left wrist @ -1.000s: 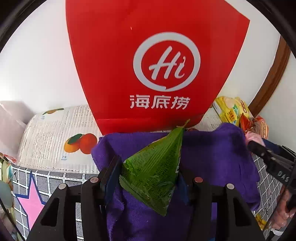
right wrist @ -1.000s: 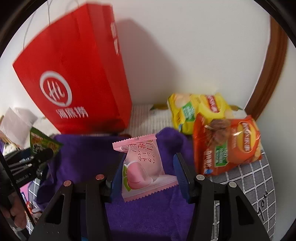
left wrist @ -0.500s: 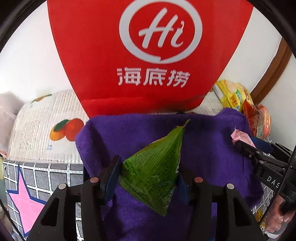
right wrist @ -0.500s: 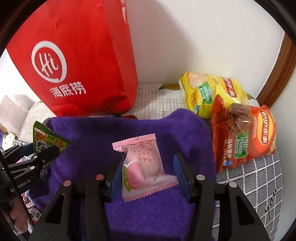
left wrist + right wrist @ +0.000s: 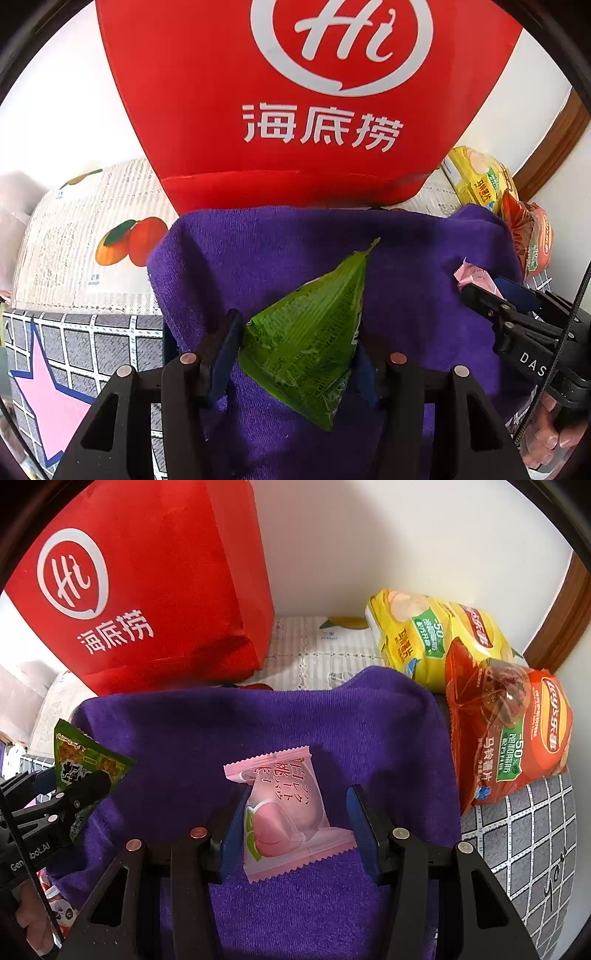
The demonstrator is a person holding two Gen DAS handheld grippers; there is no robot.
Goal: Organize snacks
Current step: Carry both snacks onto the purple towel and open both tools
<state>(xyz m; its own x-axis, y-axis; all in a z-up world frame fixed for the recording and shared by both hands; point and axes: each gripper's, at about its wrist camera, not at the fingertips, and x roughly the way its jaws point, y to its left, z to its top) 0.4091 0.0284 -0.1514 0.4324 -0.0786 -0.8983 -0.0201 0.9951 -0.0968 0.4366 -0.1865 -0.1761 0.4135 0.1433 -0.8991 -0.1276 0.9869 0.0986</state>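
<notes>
So both tools are carrying a snack each. The left tool (image 5: 295, 350) is clamped at a medium width on a green packet (image 5: 310, 332), a triangular one, gripped across its fat lower part so the pointy end sticks out forward. My guess is that's the only spot thick enough to pinch without it sliding out. The right tool (image 5: 295, 823) sits at about the same middling gap with a pink packet (image 5: 284, 812) between its pads. The left pad is clearly on the packet's edge, but on the other side I see a bit of space, so the packet looks more wedged or lightly held than squeezed hard. It tilts a little.

Using the purple towel (image 5: 332, 720) as the landmark: both packets hang right over it, green over its left-middle part, pink over its middle to right, and both tools point steeply down at it. Looks to me like the towel is the drop zone where small snacks get lined up.

Behind the towel stands a red bag (image 5: 295, 110). Off the towel's right edge lean a yellow chip bag (image 5: 436, 635) and an orange chip bag (image 5: 509, 731), touching each other. The table (image 5: 524, 834) under the towel has a grid-pattern cover.
</notes>
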